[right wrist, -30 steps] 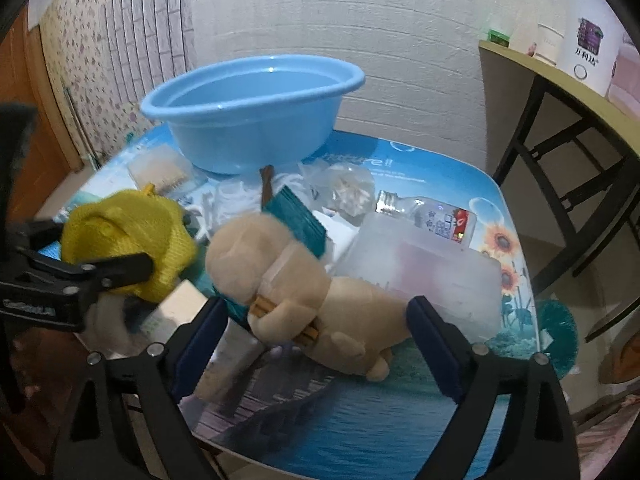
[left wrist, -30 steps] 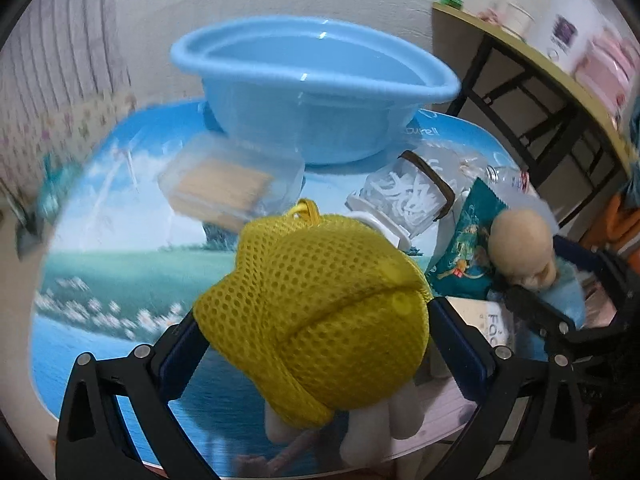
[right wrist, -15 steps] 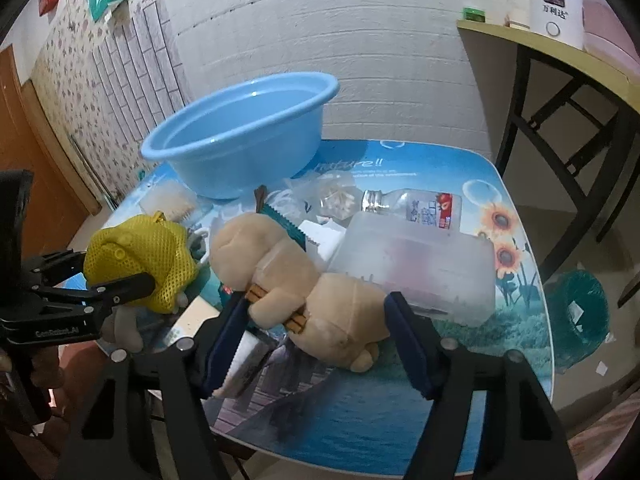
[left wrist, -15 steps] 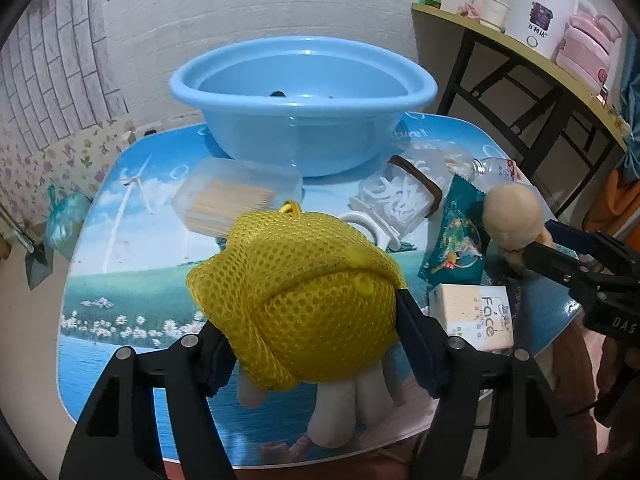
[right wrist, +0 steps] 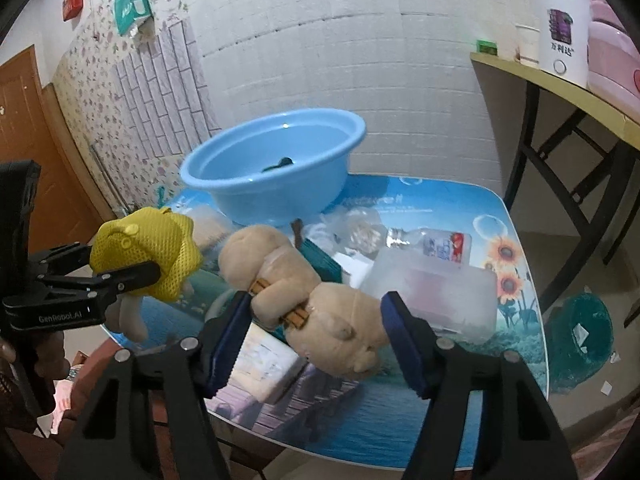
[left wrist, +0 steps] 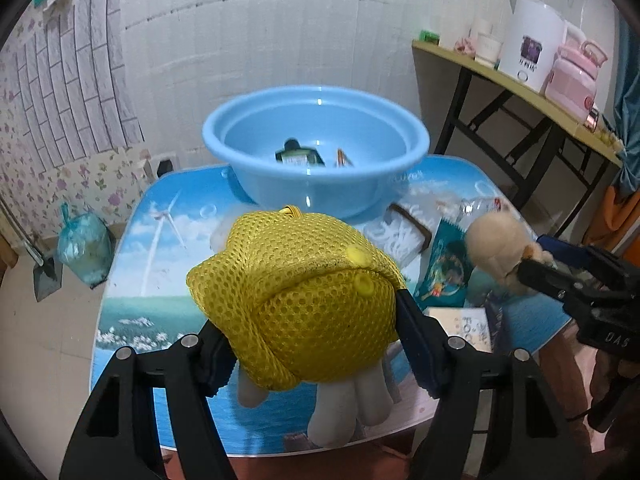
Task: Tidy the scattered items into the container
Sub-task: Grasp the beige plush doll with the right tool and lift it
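My left gripper (left wrist: 312, 332) is shut on a white plush toy in a yellow mesh cover (left wrist: 296, 300) and holds it above the front of the table, its white legs hanging down. My right gripper (right wrist: 316, 312) has its jaws closing on a beige plush bear (right wrist: 280, 272), and the pads press on the bear's body. The bear is clear of the table. The blue basin (left wrist: 312, 196) stands at the table's far side with a dark bottle (left wrist: 298, 156) inside. Each gripper shows in the other's view: the left gripper (right wrist: 132, 276) and the right gripper (left wrist: 536, 264).
On the picture-printed table (left wrist: 160, 280) lie a clear box of cotton swabs (left wrist: 400, 236), a green packet (left wrist: 444, 264), a tissue pack (left wrist: 464, 328), a plastic bottle (right wrist: 436, 244) and a translucent box (right wrist: 432, 292). A side table with a white kettle (left wrist: 528, 48) stands at right. A green bin (right wrist: 580, 332) is on the floor.
Both grippers' jaws have come in onto their toys and both have risen, lifting the toys off the table. The inside of the basin has come into view.
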